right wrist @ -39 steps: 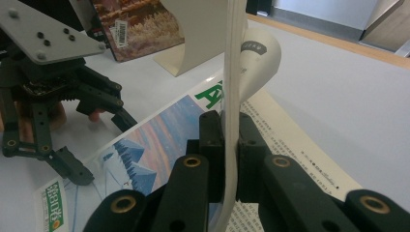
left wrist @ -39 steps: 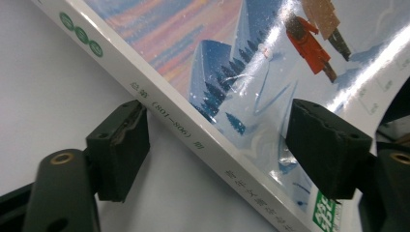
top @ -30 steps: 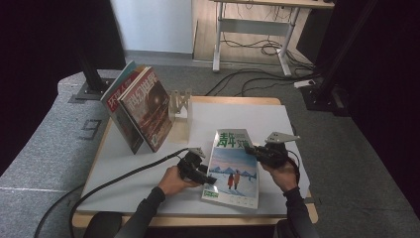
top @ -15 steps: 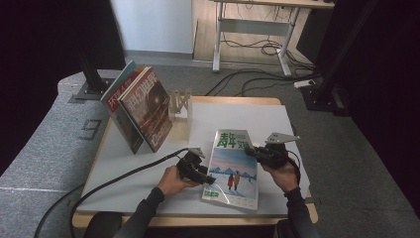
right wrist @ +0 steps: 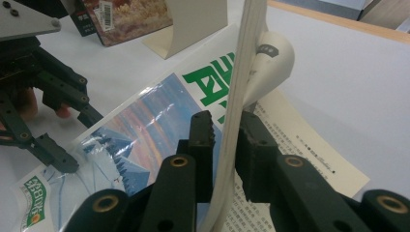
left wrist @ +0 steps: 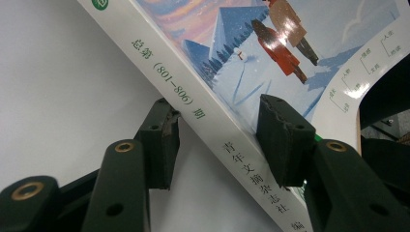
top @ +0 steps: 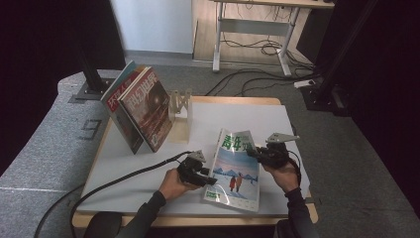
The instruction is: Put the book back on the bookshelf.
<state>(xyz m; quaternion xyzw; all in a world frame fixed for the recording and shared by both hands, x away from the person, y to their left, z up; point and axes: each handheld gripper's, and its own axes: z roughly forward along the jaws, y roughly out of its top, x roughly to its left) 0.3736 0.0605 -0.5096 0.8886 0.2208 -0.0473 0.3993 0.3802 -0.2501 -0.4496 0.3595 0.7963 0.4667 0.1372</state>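
Magazine [top: 233, 171] lies on the desk [top: 148, 173] near its front edge, right of centre, cover up, spine toward the left gripper.

Left gripper [top: 210, 181] sits at the magazine's left edge near the front. In the left gripper view the spine [left wrist: 212, 121] runs diagonally between the two jaws; one pad [left wrist: 167, 140] touches the spine side from the desk side, the other pad [left wrist: 280, 135] rests over the cover. Jaws have just been closing, part-way in, spine between them; a firm clamp cannot be told.

Right gripper [top: 251, 153] is at the magazine's right edge, toward the back. In the right gripper view its jaws pinch a lifted sheaf of pages [right wrist: 239, 87] standing upright, with text pages [right wrist: 290, 154] exposed flat beneath. Jaws have just been easing open slightly, pads still against the sheaf.

Two books [top: 141, 109] lean at the desk's back left, a bookend [top: 181, 106] just beside them.
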